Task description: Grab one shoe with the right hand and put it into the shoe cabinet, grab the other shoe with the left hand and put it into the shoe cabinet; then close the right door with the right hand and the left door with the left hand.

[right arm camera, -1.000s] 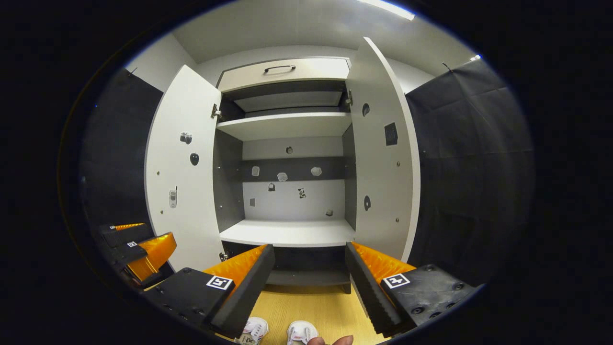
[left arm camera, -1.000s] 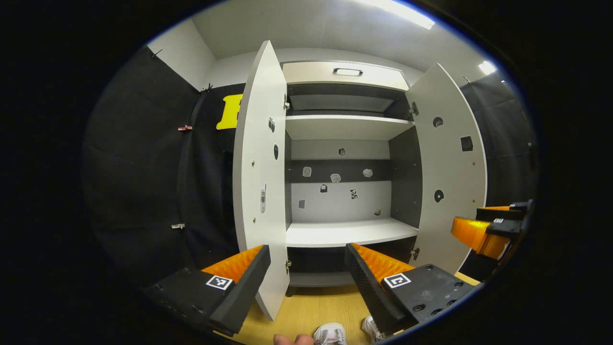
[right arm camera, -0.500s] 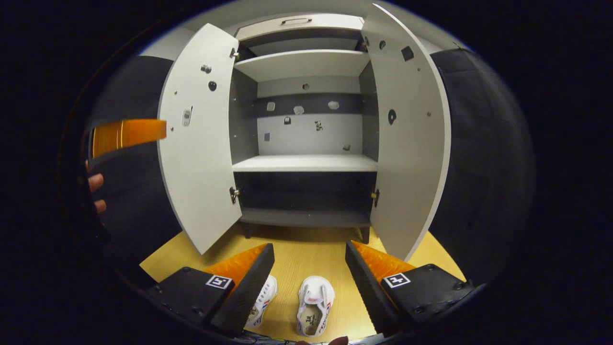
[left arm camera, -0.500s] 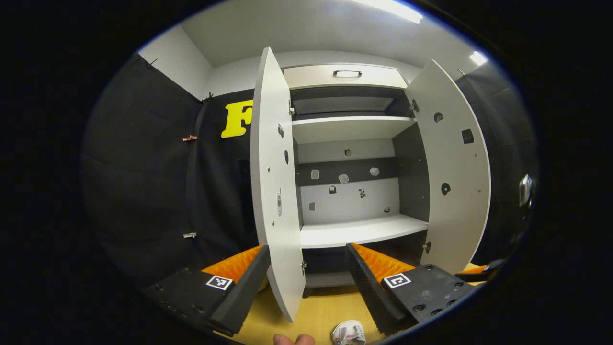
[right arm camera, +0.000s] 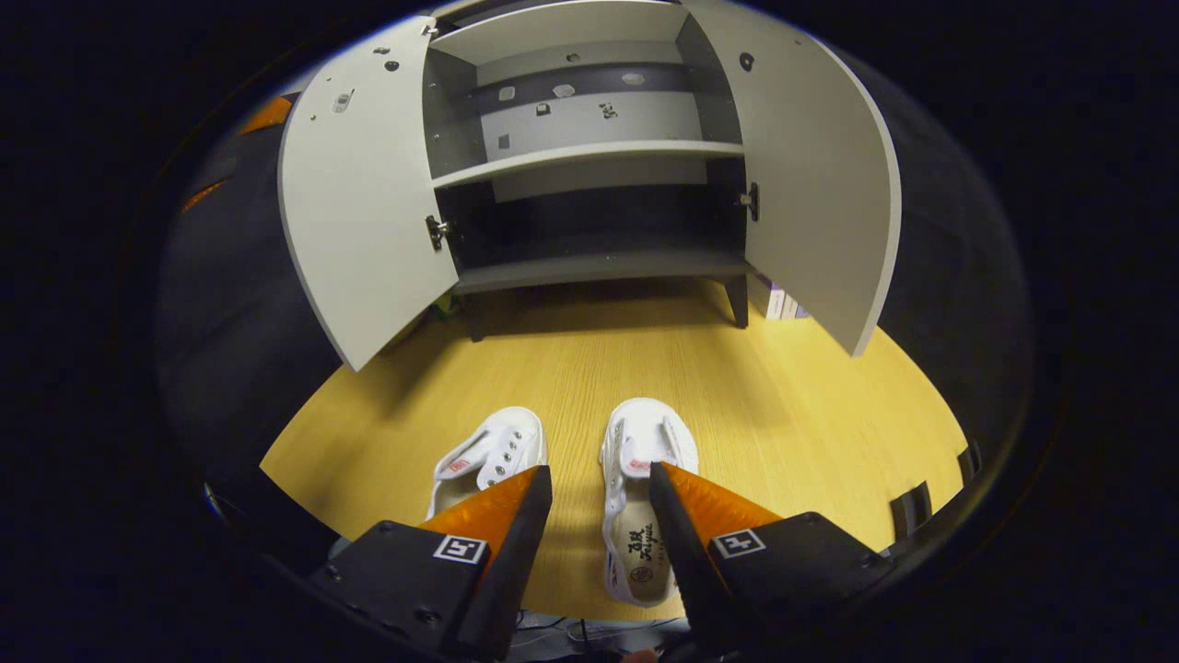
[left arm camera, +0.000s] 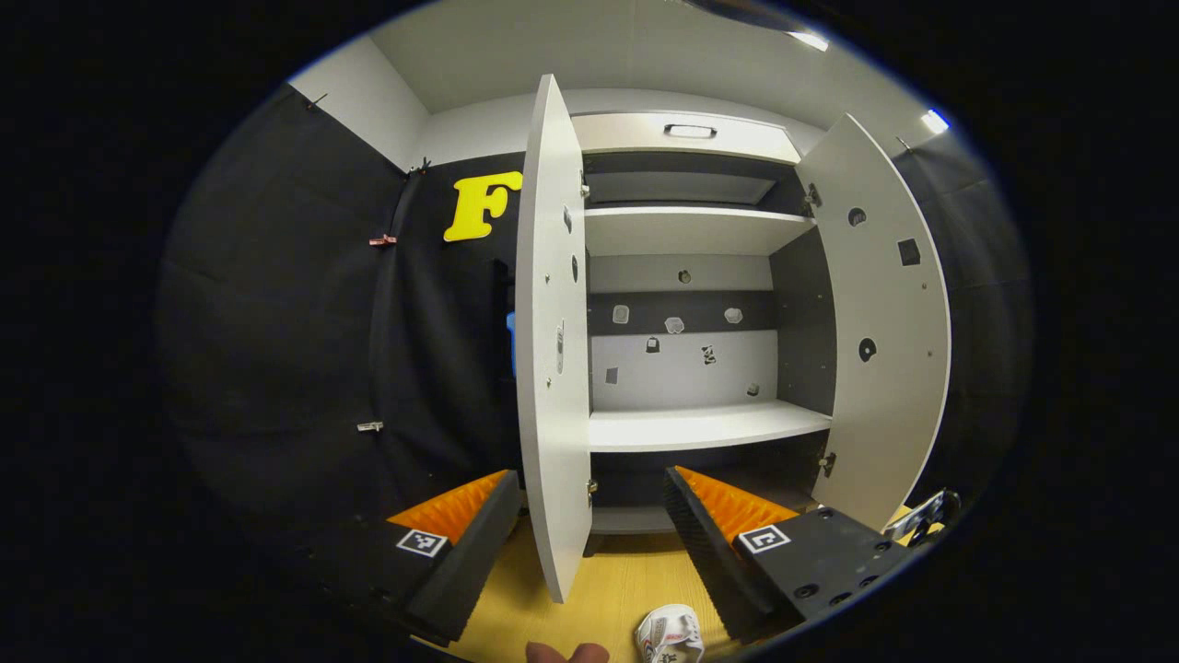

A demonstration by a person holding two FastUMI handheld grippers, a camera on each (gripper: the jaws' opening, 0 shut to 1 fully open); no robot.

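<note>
Two white shoes lie side by side on the wooden floor [right arm camera: 783, 405] in the right gripper view, the left shoe [right arm camera: 488, 451] and the right shoe [right arm camera: 640, 451]. My right gripper [right arm camera: 599, 471] hangs open just above them, its gap over the strip of floor between the shoes and the right shoe's inner edge. The shoe cabinet [right arm camera: 589, 267] stands beyond with its left door [right arm camera: 359, 203] and right door [right arm camera: 820, 184] swung wide. My left gripper [left arm camera: 588, 479] is open and holds nothing, facing the left door's edge [left arm camera: 553, 368]. One shoe [left arm camera: 670, 635] peeks in below it.
The cabinet's white shelf [left arm camera: 700, 428] and the dark bottom shelf [right arm camera: 599, 269] hold nothing. Small boxes [right arm camera: 778, 302] sit on the floor by the cabinet's right leg. A fingertip [left arm camera: 566, 652] shows at the bottom edge of the left gripper view. Black cloth walls stand on both sides.
My right gripper has tipped down from the cabinet toward the two shoes and come close above them, fingers a little narrower. The left gripper has drifted so the left door stands edge-on.
</note>
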